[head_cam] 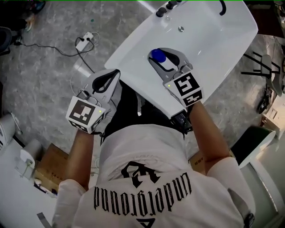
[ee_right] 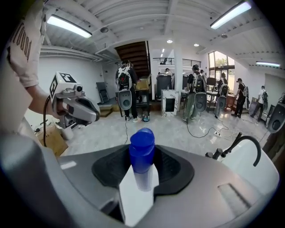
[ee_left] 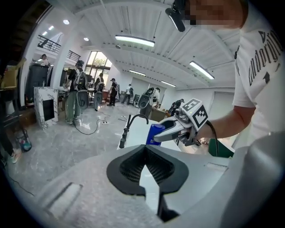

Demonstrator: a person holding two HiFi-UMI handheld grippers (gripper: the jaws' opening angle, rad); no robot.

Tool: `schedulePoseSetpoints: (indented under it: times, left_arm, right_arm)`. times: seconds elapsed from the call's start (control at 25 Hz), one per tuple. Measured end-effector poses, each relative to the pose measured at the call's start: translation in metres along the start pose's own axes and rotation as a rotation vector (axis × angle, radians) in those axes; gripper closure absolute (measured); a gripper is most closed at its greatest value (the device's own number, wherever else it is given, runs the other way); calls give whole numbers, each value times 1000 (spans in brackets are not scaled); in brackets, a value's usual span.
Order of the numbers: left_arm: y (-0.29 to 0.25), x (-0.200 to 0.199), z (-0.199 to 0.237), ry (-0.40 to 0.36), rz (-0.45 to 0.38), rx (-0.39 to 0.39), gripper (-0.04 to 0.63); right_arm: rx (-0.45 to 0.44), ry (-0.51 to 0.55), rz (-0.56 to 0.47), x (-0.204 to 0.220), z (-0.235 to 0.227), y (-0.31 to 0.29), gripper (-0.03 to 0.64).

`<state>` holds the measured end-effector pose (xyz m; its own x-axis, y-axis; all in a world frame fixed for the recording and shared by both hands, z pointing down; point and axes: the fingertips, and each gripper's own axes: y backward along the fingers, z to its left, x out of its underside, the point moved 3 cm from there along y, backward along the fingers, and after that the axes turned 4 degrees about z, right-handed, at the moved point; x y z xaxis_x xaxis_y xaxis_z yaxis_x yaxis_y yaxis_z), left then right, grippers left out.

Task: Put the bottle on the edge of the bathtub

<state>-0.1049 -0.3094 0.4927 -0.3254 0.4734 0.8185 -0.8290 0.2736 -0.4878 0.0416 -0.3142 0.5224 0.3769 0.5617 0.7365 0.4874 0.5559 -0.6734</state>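
Note:
A white bottle with a blue cap (head_cam: 157,55) stands upright between the jaws of my right gripper (head_cam: 165,58), which is shut on it. It hangs over the white bathtub (head_cam: 213,40), near the tub's near rim. In the right gripper view the bottle (ee_right: 141,156) fills the gap between the dark pads (ee_right: 171,167). My left gripper (head_cam: 115,74) is shut on nothing, just left of the tub's near corner. In the left gripper view its jaws meet at the tips, and beyond them the bottle (ee_left: 154,135) shows in the right gripper (ee_left: 165,133).
A black faucet (head_cam: 167,6) stands at the tub's far end. A power strip with cables (head_cam: 84,41) lies on the marble floor at left. A cardboard box (head_cam: 51,165) sits at lower left, a dark green bin (head_cam: 251,143) at right. Several people stand far off.

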Motion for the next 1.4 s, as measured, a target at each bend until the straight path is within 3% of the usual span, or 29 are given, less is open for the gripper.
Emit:
schedulePoseSetpoints:
  times: [0.56,0.88,1.4]
  left_arm:
    - [-63,28,57,64,30,36,589]
    - [-125,65,95,76,89,67,589]
    - [-145,75,103,56,149,75,589]
  right_arm:
    - [9,-15,100,41,-44,-90,463]
    - [24,-52,151,86,-85,-158,463]
    - [22,5,233,94,-106,-201,464]
